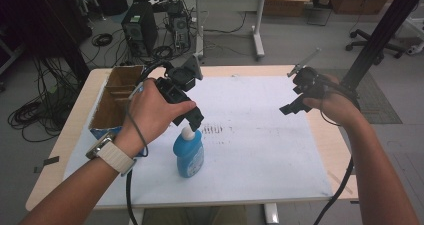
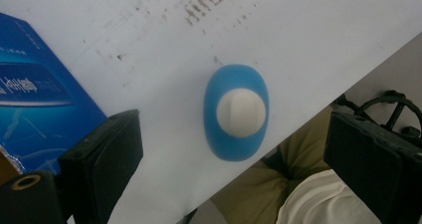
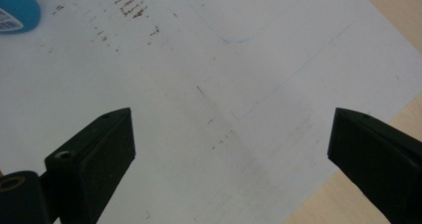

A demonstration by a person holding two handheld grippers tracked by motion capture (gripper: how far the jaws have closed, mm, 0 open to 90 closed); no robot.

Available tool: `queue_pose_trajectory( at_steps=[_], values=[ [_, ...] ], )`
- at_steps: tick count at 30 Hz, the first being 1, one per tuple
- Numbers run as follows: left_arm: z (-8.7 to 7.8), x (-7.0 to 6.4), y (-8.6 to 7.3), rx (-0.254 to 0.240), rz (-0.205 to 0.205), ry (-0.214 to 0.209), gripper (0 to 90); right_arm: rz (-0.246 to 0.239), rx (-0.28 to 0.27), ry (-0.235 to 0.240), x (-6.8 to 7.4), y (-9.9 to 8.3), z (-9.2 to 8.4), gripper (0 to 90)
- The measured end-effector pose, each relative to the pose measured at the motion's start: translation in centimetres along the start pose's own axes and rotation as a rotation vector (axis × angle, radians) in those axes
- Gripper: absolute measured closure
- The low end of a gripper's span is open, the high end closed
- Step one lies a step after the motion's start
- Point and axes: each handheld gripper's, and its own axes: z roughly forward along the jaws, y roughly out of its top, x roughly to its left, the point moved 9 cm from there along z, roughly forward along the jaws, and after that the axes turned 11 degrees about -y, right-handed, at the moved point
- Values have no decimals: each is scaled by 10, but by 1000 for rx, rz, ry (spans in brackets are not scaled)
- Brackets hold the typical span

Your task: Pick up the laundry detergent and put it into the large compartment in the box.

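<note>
A blue bottle with a white cap stands upright on the white sheet, toward the front left. My left gripper hangs directly above the cap, pointing down. In the left gripper view I look straight down on the bottle and its cap, and the left gripper is open, its jaws wide to either side and well above the bottle. My right gripper is held over the right part of the sheet. It is open with nothing between its jaws; the bottle's edge shows far off.
An open cardboard box with a blue printed side stands at the table's left, close behind the bottle. Brown smudges mark the sheet's middle. The wooden table edge runs along the right. The person's lap is below the front edge.
</note>
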Motion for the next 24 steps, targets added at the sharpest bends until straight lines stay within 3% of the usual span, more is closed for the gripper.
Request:
queue_pose_trajectory(
  at_steps=[16, 24],
  values=[
    [7, 1, -4, -2, -15, -23, 91, -11, 8, 8, 2, 2, 3, 49],
    [7, -1, -6, 4, -19, -15, 86, -12, 4, 7, 2, 2, 3, 50]
  ],
)
